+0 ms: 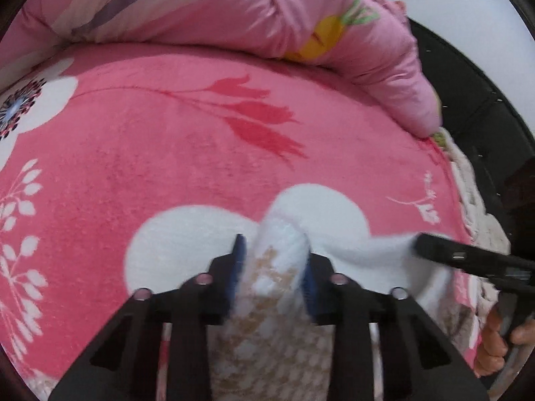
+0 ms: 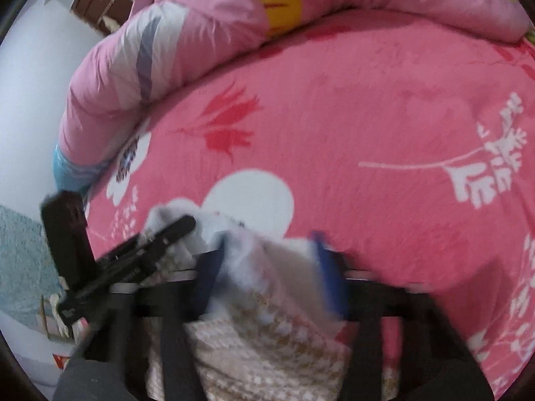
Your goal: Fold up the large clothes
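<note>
hand-held grippers: 2, left [image 1: 274, 254] and right [image 2: 267, 254], each clamped on garment | garment [image 1: 267, 317]: 1, white-tan knit | bed [image 1: 167, 153]: 1 | quilt [image 1: 234, 10]: 1

Your left wrist camera sits just behind the left tool [image 1: 274, 250] and looks steeply down along its fingers at the pink bed cover [image 1: 187, 153], very near, with the right tool [image 1: 468, 257] entering at the right edge. Your right wrist camera looks the same way from behind the right tool [image 2: 267, 254], with the left tool [image 2: 147, 247] at its left. Both share the cover, the rolled pink quilt [image 1: 234, 10] beyond and the white knit garment [image 1: 281, 300].
</note>
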A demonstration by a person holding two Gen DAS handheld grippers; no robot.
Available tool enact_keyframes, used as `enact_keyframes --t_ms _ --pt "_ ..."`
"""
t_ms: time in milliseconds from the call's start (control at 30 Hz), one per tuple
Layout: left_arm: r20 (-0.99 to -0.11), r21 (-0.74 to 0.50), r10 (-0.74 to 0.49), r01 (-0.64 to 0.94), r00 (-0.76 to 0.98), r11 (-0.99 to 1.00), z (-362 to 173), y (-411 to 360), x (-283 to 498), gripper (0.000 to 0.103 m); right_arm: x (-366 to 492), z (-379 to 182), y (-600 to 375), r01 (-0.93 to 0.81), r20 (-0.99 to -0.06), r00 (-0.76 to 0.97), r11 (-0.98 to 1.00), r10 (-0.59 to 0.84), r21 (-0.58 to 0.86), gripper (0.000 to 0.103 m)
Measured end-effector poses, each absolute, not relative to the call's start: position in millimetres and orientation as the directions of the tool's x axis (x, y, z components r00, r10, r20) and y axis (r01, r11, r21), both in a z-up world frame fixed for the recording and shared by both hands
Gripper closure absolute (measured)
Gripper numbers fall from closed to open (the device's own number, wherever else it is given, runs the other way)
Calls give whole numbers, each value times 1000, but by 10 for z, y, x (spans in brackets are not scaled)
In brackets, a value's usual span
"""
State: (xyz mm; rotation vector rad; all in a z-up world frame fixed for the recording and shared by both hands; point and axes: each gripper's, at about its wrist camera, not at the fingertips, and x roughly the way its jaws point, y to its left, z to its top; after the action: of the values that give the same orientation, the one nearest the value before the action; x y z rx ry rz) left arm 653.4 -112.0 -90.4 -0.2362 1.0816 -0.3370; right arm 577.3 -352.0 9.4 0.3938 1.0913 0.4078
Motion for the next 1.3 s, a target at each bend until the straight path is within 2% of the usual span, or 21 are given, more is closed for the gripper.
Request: enact_keyframes --t_ms 33,133,300,433,633,733,767,800,833,900,967,1067,1133,1200,1300 --pt "-808 -362 -398 167 434 917 -852 -1104 6479 85 5753 116 -3524 -132 -764 411 861 498 491 92" --pt "-775 -376 -437 222 458 900 -653 -1078 6332 90 5544 312 -3499 -182 -748 463 877 476 445 94" --pt "-739 -329 -456 324 496 887 -229 -1066 5935 91 5071 604 -3489 -270 -718 513 882 470 385 94" --pt "-727 -260 -465 425 505 867 33 -1057 5425 91 4589 686 -3407 -337 -718 546 898 432 284 94" --pt "-769 -169 -426 491 477 855 -138 -1062 4702 87 3983 304 -3254 -389 -772 516 904 371 175 93" --pt "-786 -191 -425 477 450 858 -351 -1000 4509 83 3801 194 -3285 -402 -807 473 902 353 158 92" --pt "-780 -198 -431 475 453 858 -391 -972 4464 83 3751 240 -3304 -410 -808 466 897 360 163 89" --pt "-776 -204 -436 472 457 858 -414 -947 4442 83 3704 311 -3320 -420 -802 465 891 375 173 77" --pt "-769 -216 -447 471 458 855 -421 -925 4421 83 3651 474 -3352 -442 -770 478 873 422 204 60" --pt "-760 -238 -465 471 454 849 -425 -893 4427 83 3661 717 -3332 -482 -718 483 837 502 261 49" --pt "-758 -246 -472 474 449 846 -427 -879 4426 83 3796 853 -3260 -487 -684 480 816 549 313 49" --pt "-755 -238 -476 489 450 839 -411 -851 4366 82 4116 791 -2982 -479 -697 469 819 543 316 50" --pt "-753 -249 -487 493 443 834 -390 -777 4281 80 4364 502 -2748 -468 -754 426 835 500 289 61" --pt "-753 -249 -487 494 443 833 -357 -684 4184 79 4443 137 -2638 -453 -806 365 845 466 283 64" --pt "-752 -242 -485 497 447 833 -291 -483 4039 75 4182 -36 -2727 -474 -783 405 841 472 261 64"
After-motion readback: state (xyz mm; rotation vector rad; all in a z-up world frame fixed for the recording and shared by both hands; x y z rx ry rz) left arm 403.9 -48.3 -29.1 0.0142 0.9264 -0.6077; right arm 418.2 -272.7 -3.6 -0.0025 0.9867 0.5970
